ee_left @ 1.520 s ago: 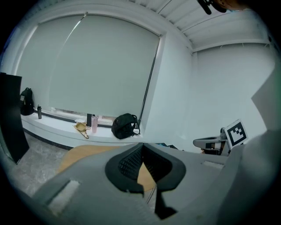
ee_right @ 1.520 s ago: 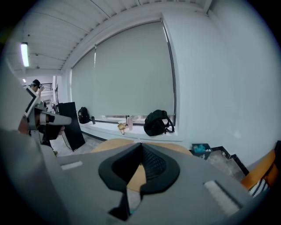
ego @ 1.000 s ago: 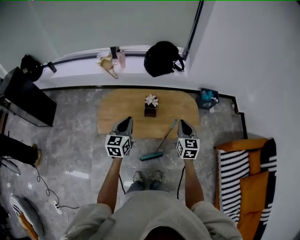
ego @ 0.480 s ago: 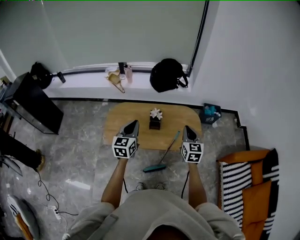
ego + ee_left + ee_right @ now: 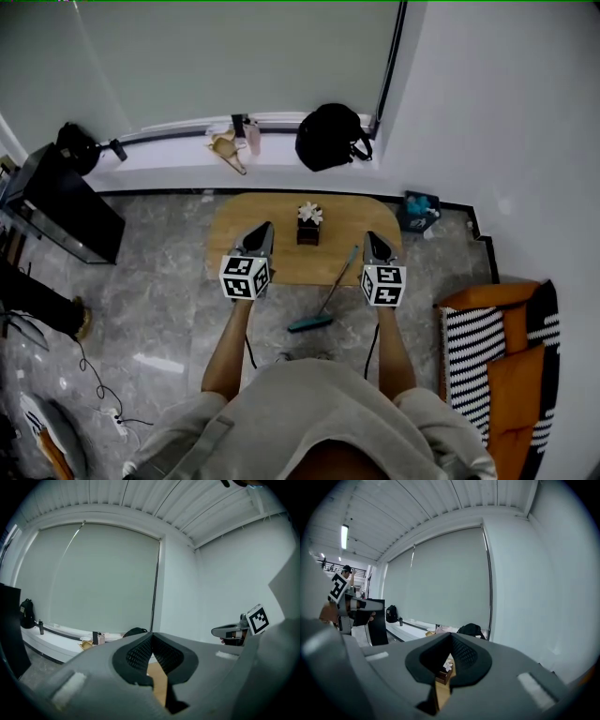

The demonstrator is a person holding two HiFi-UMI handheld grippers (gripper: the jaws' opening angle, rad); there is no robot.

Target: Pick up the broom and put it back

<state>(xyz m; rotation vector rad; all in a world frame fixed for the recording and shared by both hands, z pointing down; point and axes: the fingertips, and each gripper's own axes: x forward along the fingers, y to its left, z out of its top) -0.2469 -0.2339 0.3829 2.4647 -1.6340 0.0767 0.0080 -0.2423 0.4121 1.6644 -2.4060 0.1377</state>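
Note:
The broom [image 5: 323, 305] has a teal head on the grey floor and a thin handle that slants up to the front edge of the oval wooden table [image 5: 272, 258]. It is in the head view only. My left gripper [image 5: 266, 226] hovers over the table's left part, shut and empty, left of the broom. My right gripper [image 5: 372, 236] hovers over the table's right end, just right of the handle's tip, also shut on nothing. In the left gripper view the left gripper [image 5: 151, 633] shows its jaws meeting. In the right gripper view the right gripper [image 5: 451, 634] looks the same.
A small dark box with white flowers [image 5: 307, 223] stands on the table. A black backpack [image 5: 328, 137] sits on the window ledge. A black cabinet [image 5: 56, 206] is at the left, a teal bin [image 5: 417, 208] in the corner, and an orange and striped sofa [image 5: 497, 347] at the right.
Both grippers have risen a little and stay shut. The broom lies where it was.

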